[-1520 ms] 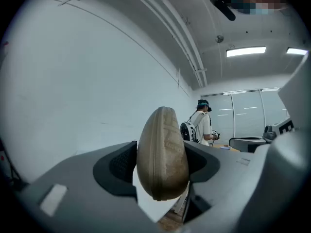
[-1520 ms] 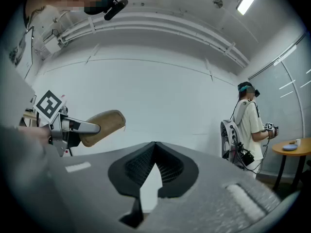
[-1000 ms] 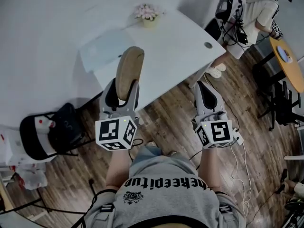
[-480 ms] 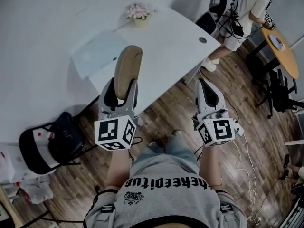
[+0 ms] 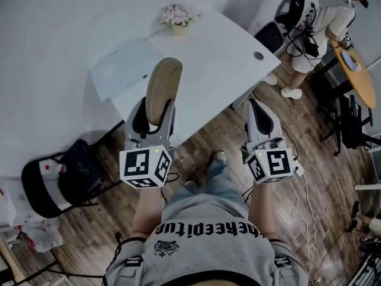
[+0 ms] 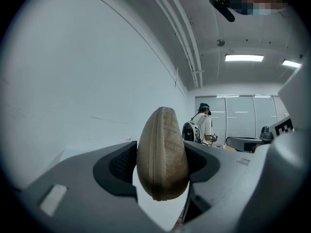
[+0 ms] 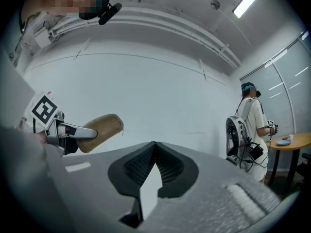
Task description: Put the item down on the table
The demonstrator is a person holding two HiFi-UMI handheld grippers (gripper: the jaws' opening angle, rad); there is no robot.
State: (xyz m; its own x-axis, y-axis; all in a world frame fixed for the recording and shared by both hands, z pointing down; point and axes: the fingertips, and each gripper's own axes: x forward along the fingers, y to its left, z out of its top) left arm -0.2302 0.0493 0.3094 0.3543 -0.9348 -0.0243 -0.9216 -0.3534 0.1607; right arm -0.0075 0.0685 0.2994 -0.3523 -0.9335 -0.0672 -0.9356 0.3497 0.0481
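left gripper (image 5: pixel 153 109) was clamped on a tan oval zippered fabric case (image 5: pixel 164 81) | case was up off the white table (image 5: pixel 220 58) | right gripper (image 5: pixel 257 108) was pinched closed, empty

A white worktop (image 5: pixel 226 70) fills the upper left of the head view, with a small pot of pink flowers (image 5: pixel 177 18) near its far edge. Dark wood-plank floor (image 5: pixel 321 154) runs across the right. A black chair (image 5: pixel 71 174) stands lower left and a round wooden table (image 5: pixel 357 70) upper right. 2 ceiling light strips (image 6: pixel 244 58) glow above glass partitions (image 6: pixel 243 115).
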